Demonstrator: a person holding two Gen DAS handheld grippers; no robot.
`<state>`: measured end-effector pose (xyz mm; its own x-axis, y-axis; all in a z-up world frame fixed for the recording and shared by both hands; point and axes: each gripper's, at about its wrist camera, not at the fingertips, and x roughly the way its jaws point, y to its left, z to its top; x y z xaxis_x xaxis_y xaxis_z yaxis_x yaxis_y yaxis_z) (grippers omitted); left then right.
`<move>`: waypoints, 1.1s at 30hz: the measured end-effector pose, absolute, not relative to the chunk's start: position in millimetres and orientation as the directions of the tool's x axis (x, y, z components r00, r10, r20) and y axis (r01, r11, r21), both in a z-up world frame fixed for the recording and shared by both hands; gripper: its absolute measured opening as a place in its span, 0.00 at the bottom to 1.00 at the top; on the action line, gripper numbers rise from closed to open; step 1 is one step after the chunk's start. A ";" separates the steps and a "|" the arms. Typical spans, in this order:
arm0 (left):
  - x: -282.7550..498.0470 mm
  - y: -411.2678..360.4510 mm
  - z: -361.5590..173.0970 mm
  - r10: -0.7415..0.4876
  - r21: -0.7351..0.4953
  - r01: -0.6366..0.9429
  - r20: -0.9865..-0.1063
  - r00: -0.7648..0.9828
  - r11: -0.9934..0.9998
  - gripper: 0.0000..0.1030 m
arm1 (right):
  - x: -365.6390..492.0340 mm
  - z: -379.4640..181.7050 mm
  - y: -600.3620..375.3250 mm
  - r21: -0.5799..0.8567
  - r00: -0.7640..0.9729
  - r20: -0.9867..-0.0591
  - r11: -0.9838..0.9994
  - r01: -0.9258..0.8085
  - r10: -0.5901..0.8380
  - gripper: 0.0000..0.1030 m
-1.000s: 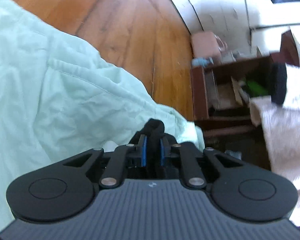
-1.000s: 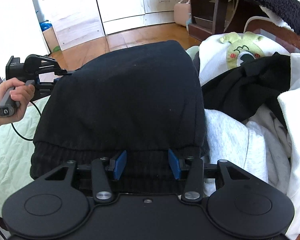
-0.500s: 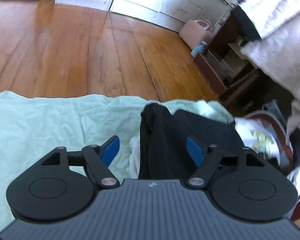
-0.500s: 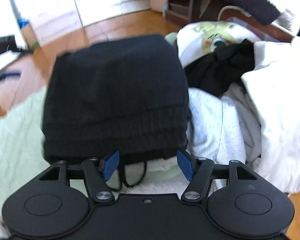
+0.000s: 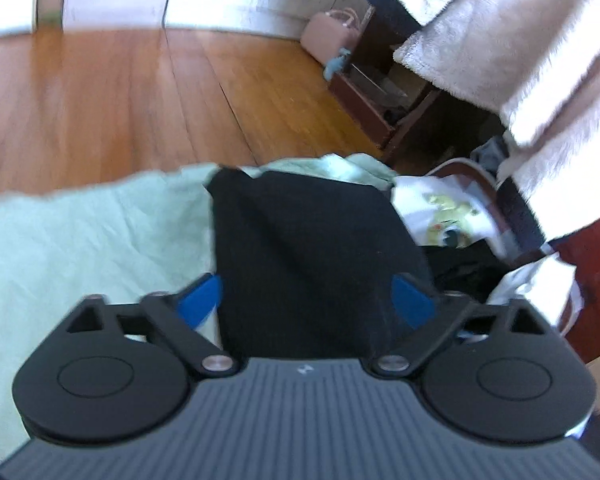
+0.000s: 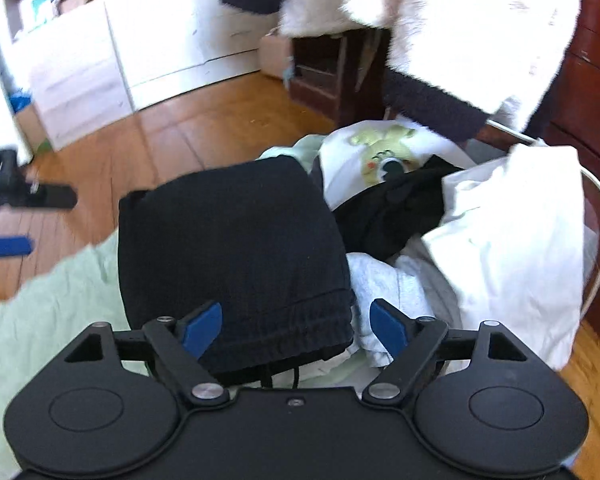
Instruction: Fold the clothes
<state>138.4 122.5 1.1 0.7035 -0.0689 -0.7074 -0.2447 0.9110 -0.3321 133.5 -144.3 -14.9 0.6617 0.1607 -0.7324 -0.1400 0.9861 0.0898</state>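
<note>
Black garment lies folded mid-frame on green sheet; L gripper & R gripper jaws opening wide, gripping nothing (fold looks done).

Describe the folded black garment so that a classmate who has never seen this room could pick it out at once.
Find the pale green sheet spread beside the wooden floor. On its right part, next to a heap of white and black laundry, lies the folded black garment. Unlike that crumpled heap, it is a neat dark rectangle with a ribbed waistband.
</note>
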 end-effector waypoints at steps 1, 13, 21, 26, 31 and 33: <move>134.9 118.8 3.8 -0.053 -0.310 -0.250 -0.719 0.693 0.917 1.00 | 132.0 -11.6 -146.0 0.100 0.661 -0.734 0.988 -0.119 0.154 0.83; 109.0 68.8 19.8 0.009 -0.128 -0.172 -0.778 0.628 0.977 1.00 | 103.0 13.8 -151.7 0.081 0.644 -0.754 0.991 -0.103 0.128 0.83; 84.0 39.4 29.2 0.053 -0.046 -0.127 -0.732 0.679 0.991 1.00 | 87.4 30.1 -165.9 0.062 0.648 -0.753 0.993 -0.098 0.111 0.83; 81.5 24.6 24.7 0.008 -0.037 -0.051 -0.740 0.673 0.998 1.00 | 82.1 28.1 -167.5 0.045 0.644 -0.760 0.995 -0.084 0.089 0.83; 83.5 20.7 16.2 -0.012 -0.049 -0.039 -0.757 0.653 0.998 1.00 | 81.6 20.2 -164.6 0.012 0.634 -0.772 0.997 -0.070 0.054 0.83; 84.4 22.5 14.1 -0.024 -0.064 -0.038 -0.761 0.648 0.997 1.00 | 80.3 18.2 -163.8 -0.001 0.634 -0.772 0.998 -0.068 0.043 0.83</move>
<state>84.4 22.5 14.1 0.6481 -0.0237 -0.7612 -0.0384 0.9972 -0.0637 80.3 -163.8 18.2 0.6343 0.0426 -0.7719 -0.0684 0.9977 -0.0012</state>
